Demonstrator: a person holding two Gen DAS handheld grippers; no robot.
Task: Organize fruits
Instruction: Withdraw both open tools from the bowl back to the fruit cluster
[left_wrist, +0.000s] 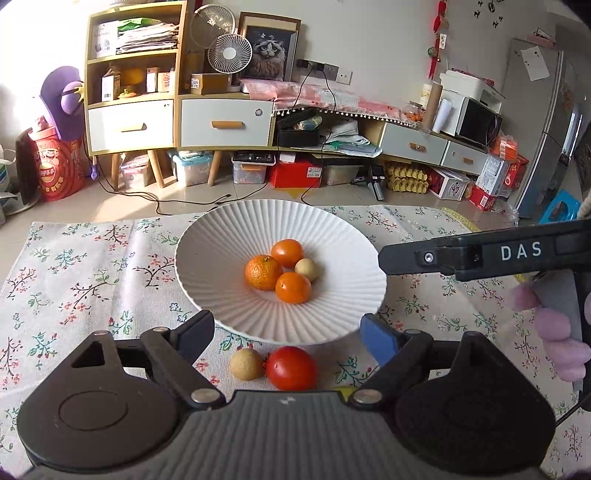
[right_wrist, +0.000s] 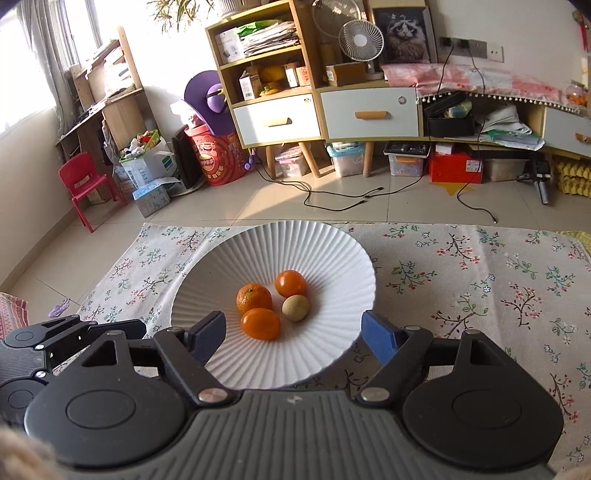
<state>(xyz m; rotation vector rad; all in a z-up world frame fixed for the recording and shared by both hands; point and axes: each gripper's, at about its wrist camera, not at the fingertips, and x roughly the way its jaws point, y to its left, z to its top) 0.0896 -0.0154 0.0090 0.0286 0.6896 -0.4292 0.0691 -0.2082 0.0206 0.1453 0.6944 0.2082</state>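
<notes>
A white ribbed plate (left_wrist: 207, 254) (right_wrist: 332, 254) sits on the floral cloth and holds a mandarin (left_wrist: 262, 272) (right_wrist: 253, 298), two smooth orange fruits (left_wrist: 287, 252) (left_wrist: 293, 287) and a small tan fruit (left_wrist: 306, 269) (right_wrist: 295, 308). On the cloth in front of the plate lie a second tan fruit (left_wrist: 246, 364) and a red tomato (left_wrist: 291, 368). My left gripper (left_wrist: 287, 334) is open and empty, just above these two. My right gripper (right_wrist: 293, 338) is open and empty over the plate's near rim; it also shows in the left wrist view (left_wrist: 480, 254) at the right.
The floral cloth (left_wrist: 81, 280) covers the low table; its far edge drops to a tiled floor with cables. Shelves, drawers and storage boxes line the far wall. A red child's chair (right_wrist: 83, 181) stands at the left.
</notes>
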